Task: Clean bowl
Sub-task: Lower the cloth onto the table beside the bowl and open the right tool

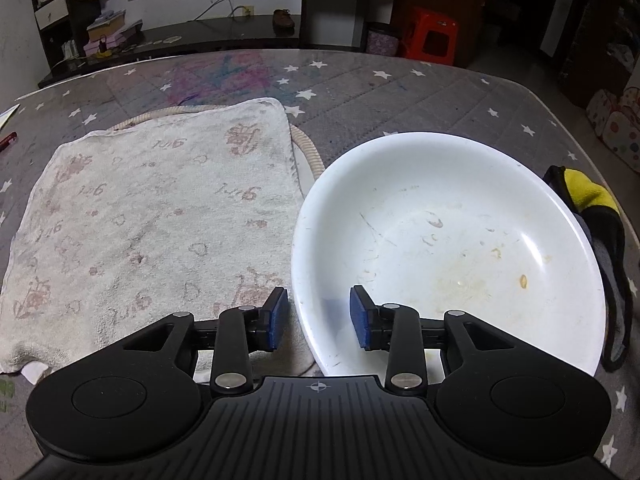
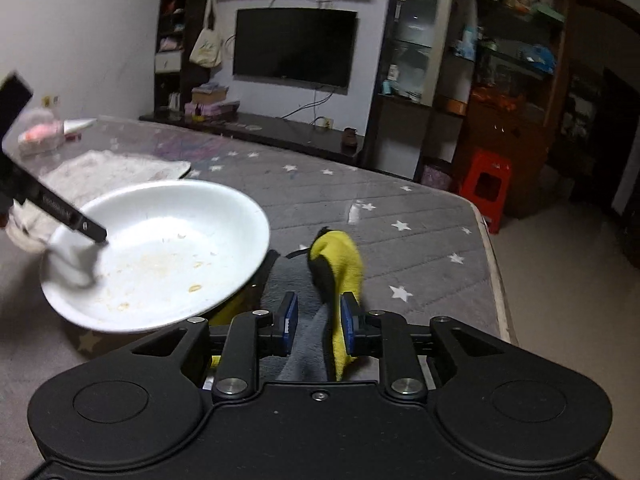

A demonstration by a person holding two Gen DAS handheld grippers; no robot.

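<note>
Barely begun: the white plastic bowl [image 1: 448,252], lower right of frame, remains stained. Left gripper [image 1: 319,318] jaws wide astride its rim; right gripper [image 2: 318,320] jaws narrow around the yellow-grey cloth [image 2: 336,264].

A grey star-patterned mattress [image 1: 400,92] carries a worn, faintly printed white towel [image 1: 160,208], spread flat; a beige hose [image 1: 308,148] curves out from under its far edge; beyond, a dark television [image 2: 294,50] hangs above a low black stand [image 2: 256,128]; a red plastic stool [image 2: 486,184] stands on the floor at the right; a cream tote bag [image 2: 206,46] hangs left of the television.
</note>
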